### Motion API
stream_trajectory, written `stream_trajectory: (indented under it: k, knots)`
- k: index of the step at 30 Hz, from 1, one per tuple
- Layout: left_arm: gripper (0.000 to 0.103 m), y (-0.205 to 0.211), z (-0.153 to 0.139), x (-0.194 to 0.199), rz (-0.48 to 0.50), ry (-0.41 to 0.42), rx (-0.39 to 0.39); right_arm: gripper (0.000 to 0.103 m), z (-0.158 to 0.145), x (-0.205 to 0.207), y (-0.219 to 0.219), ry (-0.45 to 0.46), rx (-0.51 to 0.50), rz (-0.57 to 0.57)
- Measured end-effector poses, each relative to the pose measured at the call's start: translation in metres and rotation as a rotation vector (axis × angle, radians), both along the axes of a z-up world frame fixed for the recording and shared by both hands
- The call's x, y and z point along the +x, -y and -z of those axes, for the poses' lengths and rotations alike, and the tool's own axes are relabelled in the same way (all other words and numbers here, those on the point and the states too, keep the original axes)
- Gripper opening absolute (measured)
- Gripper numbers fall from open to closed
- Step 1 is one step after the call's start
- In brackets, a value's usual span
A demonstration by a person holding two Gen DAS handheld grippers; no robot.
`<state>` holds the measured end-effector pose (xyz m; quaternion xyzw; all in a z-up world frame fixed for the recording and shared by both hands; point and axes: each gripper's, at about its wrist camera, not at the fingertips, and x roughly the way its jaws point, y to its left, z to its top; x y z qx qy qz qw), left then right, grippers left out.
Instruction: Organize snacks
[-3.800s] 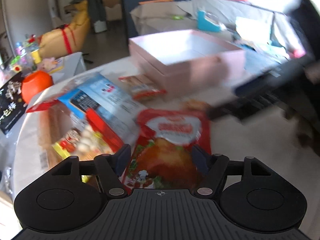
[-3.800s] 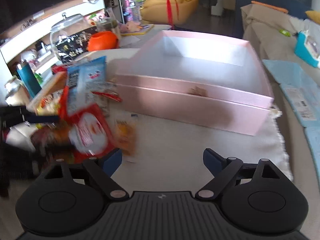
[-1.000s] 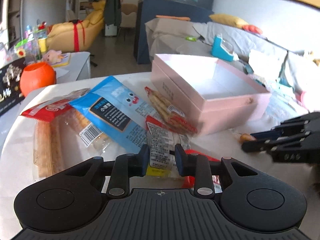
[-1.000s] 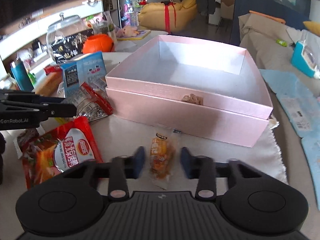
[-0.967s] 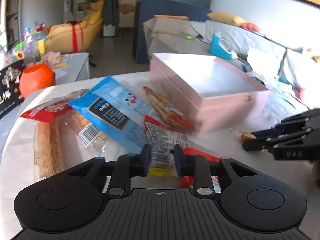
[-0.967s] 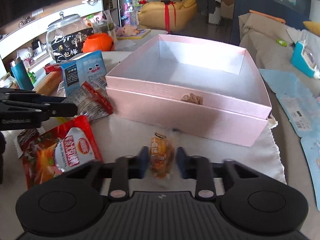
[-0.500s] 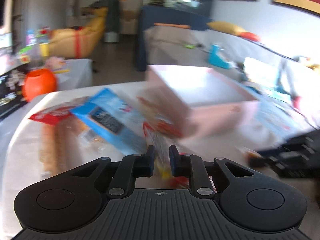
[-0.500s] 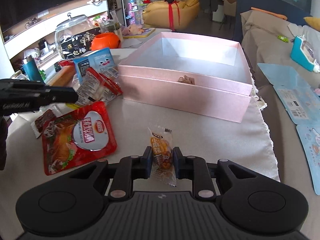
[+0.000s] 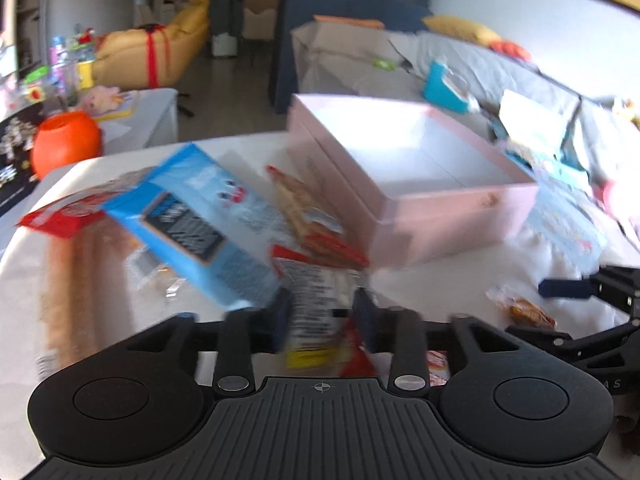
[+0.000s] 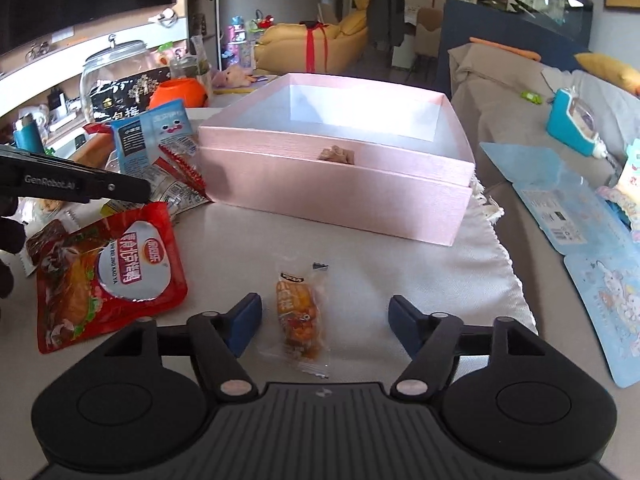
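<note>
Between right gripper (image 10: 325, 320) fingers (image 10: 244, 322): snack (image 10: 298, 318).

Left gripper (image 9: 323, 309): low over the table's left side, jaws partly parted, fingers (image 9: 280, 312) flanking a packet; contact unclear through motion blur. Right gripper (image 10: 325, 316): jaws spread wide, held level near the table's front edge, gripping nothing.

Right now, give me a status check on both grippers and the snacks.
Left gripper around a printed snack packet, grip unclear in blur. Right gripper open, orange snack lying between its fingers. Pink box empty, path unobstructed.
</note>
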<state>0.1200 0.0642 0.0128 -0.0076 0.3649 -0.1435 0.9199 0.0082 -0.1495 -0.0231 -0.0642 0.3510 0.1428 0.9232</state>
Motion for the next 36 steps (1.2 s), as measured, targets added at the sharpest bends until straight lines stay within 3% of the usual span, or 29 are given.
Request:
stream_trajectory:
  k: [1, 3, 6, 8, 11, 14, 17, 23, 25, 27, 28, 30, 36]
  knots:
    - [0.063, 0.006, 0.002, 0.001, 0.028, -0.004, 0.02, 0.076, 0.0, 0.0, 0.001, -0.002, 0.001, 0.002]
    - [0.076, 0.015, 0.005, 0.003, 0.078, -0.013, 0.05, 0.081, 0.001, -0.001, 0.001, -0.004, 0.0, 0.004]
    - [0.079, 0.021, 0.008, 0.003, 0.077, -0.013, 0.073, 0.083, 0.001, -0.001, 0.0, -0.005, -0.001, 0.006]
    - [0.077, 0.019, 0.008, 0.005, 0.037, -0.017, 0.054, 0.083, 0.001, -0.001, 0.0, -0.005, 0.0, 0.008]
    - [0.065, 0.021, 0.012, 0.014, -0.009, -0.013, 0.093, 0.084, 0.001, -0.001, 0.0, -0.007, 0.002, 0.012]
    - [0.062, 0.025, 0.012, 0.016, 0.012, 0.011, 0.164, 0.085, 0.002, -0.001, 0.001, -0.008, 0.004, 0.014]
    - [0.058, 0.025, 0.009, 0.008, 0.017, 0.022, 0.174, 0.085, 0.002, -0.001, 0.001, -0.008, 0.004, 0.014]
    - [0.053, 0.015, -0.01, -0.04, 0.056, 0.068, 0.097, 0.085, 0.0, -0.002, 0.002, 0.008, 0.011, 0.013]
    - [0.053, 0.01, -0.017, -0.054, 0.066, 0.067, 0.049, 0.078, 0.0, -0.005, -0.001, 0.021, 0.006, -0.002]
    - [0.053, 0.008, -0.023, -0.062, 0.075, 0.071, 0.015, 0.05, -0.001, -0.006, -0.006, 0.021, -0.005, -0.041]
    - [0.053, 0.008, -0.027, -0.066, 0.078, 0.08, 0.01, 0.046, -0.002, -0.007, -0.008, 0.02, -0.007, -0.056]
    - [0.053, 0.009, -0.033, -0.072, 0.081, 0.113, 0.013, 0.022, -0.006, -0.007, -0.013, 0.003, -0.014, -0.086]
    - [0.053, -0.004, -0.06, -0.077, 0.038, 0.247, -0.082, 0.02, -0.031, -0.016, -0.007, 0.003, 0.029, -0.112]
